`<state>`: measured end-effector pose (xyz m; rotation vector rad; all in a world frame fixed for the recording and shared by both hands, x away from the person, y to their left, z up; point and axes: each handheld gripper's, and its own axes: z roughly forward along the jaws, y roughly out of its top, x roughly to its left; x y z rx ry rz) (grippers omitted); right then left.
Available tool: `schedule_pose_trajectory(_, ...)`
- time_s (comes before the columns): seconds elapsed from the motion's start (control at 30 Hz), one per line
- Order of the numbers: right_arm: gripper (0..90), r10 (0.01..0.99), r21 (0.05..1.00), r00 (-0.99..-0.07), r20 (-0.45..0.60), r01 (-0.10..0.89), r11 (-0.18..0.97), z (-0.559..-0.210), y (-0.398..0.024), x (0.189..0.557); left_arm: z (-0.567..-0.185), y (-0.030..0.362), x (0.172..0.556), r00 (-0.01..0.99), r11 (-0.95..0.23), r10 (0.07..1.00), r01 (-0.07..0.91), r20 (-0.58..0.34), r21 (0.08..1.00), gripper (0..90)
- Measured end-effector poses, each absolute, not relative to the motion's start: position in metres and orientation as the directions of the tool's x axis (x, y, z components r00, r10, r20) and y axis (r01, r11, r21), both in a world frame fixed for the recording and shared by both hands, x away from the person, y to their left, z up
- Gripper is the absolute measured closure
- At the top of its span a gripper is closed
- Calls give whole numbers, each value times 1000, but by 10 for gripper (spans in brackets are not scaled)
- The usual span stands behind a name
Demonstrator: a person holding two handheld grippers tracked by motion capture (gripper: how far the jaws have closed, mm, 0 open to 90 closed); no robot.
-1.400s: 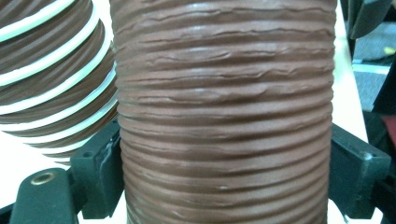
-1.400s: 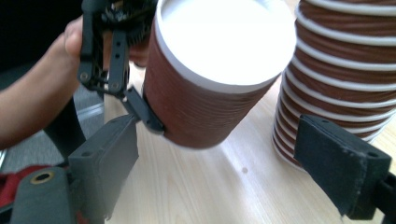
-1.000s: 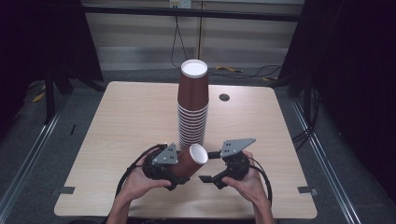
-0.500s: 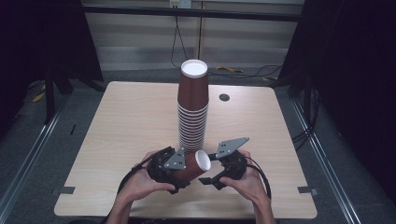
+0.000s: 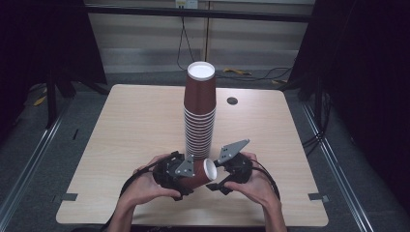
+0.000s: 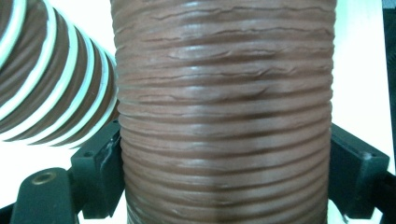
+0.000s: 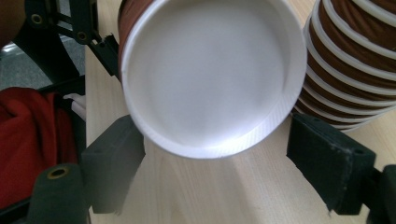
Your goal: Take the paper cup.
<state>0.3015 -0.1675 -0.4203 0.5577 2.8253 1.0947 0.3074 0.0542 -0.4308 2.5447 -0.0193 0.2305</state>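
Observation:
A tall stack of upturned brown paper cups (image 5: 199, 116) stands at mid-table. Just in front of it, my left gripper (image 5: 180, 175) is shut on a single ribbed brown cup (image 5: 196, 175) held on its side, white end toward the right. In the left gripper view the jaws press both sides of this cup (image 6: 224, 116), with the stack (image 6: 51, 88) at the upper left. My right gripper (image 5: 217, 180) faces the white end. In the right gripper view its jaws stand open on either side of the cup's rim (image 7: 210, 74), with the stack (image 7: 355, 60) at the right.
The light wooden table (image 5: 135, 125) has a small dark round spot (image 5: 232, 101) at the back right. Cables trail from both grippers toward the front edge. Red cloth (image 7: 28, 135) lies below the table edge. Dark curtains and floor rails flank the table.
The held cup has tipped from slanting upward to lying nearly level, its white end now facing the right gripper. The right gripper has closed in a little on that end.

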Motion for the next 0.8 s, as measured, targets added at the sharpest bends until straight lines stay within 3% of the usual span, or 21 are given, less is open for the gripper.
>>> schedule_pose_trajectory(0.17,173,337,633,-936,100,321,705,-422,-166,304,-433,53,307,988,-832,40,-50,149,553,146)
schedule_pose_trajectory(0.33,169,336,621,-936,100,323,714,-425,-165,307,-437,51,308,988,-852,38,-46,150,522,145)
schedule_pose_trajectory(0.37,169,334,618,-937,104,324,717,-425,-165,308,-435,51,311,986,-872,3,-80,169,484,145)
schedule_pose_trajectory(0.4,170,334,614,-937,103,324,720,-425,-164,308,-439,50,307,989,-850,53,-28,138,526,146)
schedule_pose_trajectory(0.53,180,312,574,-943,116,320,754,-426,-159,310,-437,50,310,984,-871,21,-69,179,486,146)
schedule_pose_trajectory(0.73,150,303,590,-945,125,316,743,-424,-160,312,-439,49,307,988,-865,42,-40,151,500,146)
schedule_pose_trajectory(0.8,143,294,580,-948,118,306,755,-423,-158,313,-438,48,308,985,-879,2,-79,170,470,146)
